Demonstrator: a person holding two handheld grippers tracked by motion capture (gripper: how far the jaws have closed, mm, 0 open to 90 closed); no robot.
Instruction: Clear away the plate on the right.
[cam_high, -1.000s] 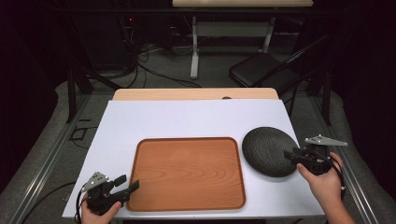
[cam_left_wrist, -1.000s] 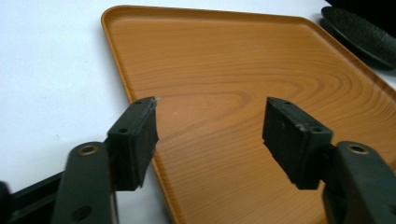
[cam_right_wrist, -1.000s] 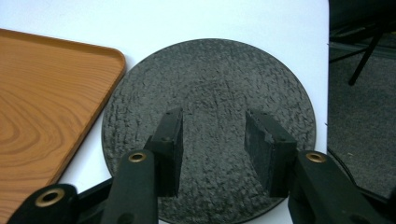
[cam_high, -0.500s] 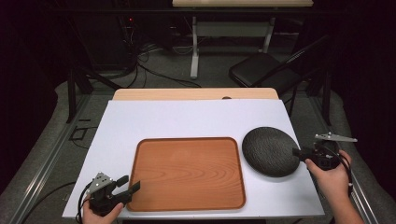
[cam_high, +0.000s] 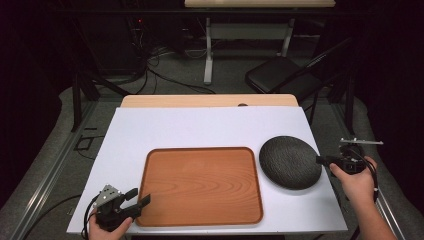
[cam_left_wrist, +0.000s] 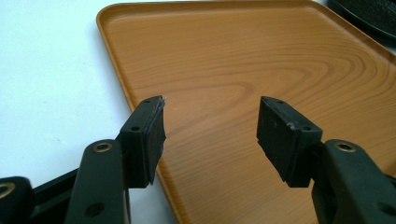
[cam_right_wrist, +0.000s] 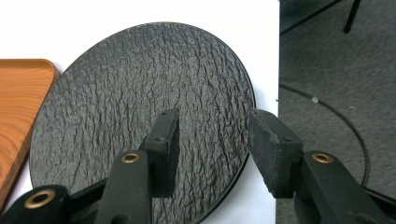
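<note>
A wooden tray (cam_high: 200, 185) lies in the middle of the white table, and a round black textured plate (cam_high: 290, 162) rests just to its right. My left gripper (cam_high: 137, 197) sits at the tray's near left corner; its jaws are open over the tray's rim (cam_left_wrist: 140, 88) and hold nothing (cam_left_wrist: 210, 126). My right gripper (cam_high: 320, 160) points at the plate's right edge. Its jaws have just been opening and stand apart (cam_right_wrist: 212, 135) above the plate's rim (cam_right_wrist: 130, 93), clamping nothing. The tray's corner (cam_right_wrist: 18, 107) shows at the left of the right gripper view.
The white table top (cam_high: 200, 125) ends close to my right hand, with grey floor (cam_right_wrist: 336, 70) beyond it. A light wooden board (cam_high: 210, 101) lies along the far edge. A black folding chair (cam_high: 280, 75) and cables are behind the table.
My right gripper has slid to the right, from over the plate to its right edge, and its jaws have spread wider. The left gripper, tray and plate have stayed put.
</note>
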